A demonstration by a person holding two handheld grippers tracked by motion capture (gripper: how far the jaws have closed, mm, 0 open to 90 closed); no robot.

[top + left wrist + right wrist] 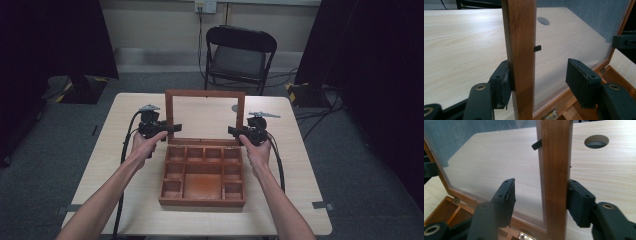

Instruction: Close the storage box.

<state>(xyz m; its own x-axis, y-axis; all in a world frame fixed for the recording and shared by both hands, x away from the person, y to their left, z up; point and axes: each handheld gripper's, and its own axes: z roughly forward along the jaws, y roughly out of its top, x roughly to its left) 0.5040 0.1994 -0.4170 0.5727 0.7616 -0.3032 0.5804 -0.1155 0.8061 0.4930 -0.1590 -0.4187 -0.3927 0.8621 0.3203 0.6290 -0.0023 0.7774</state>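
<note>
Near the middle of the table (125, 150), we held the wooden box (202, 195) with its glass-paned lid (205, 95) upright. Our left gripper (537, 82) and right gripper (540, 202) each straddled a side rail, fingers parted, one pad touching wood. We judged that closing both evenly and moving the lid together would spare the hinges. Beyond the pale tabletop stood a folding chair (240, 52) on grey carpet.

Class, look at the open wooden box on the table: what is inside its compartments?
The wooden box has small compartments around one larger middle one, and every one looks empty in the high view. Its glass-paned lid stands upright behind them. The front wall hides the nearest compartment floors slightly.
</note>
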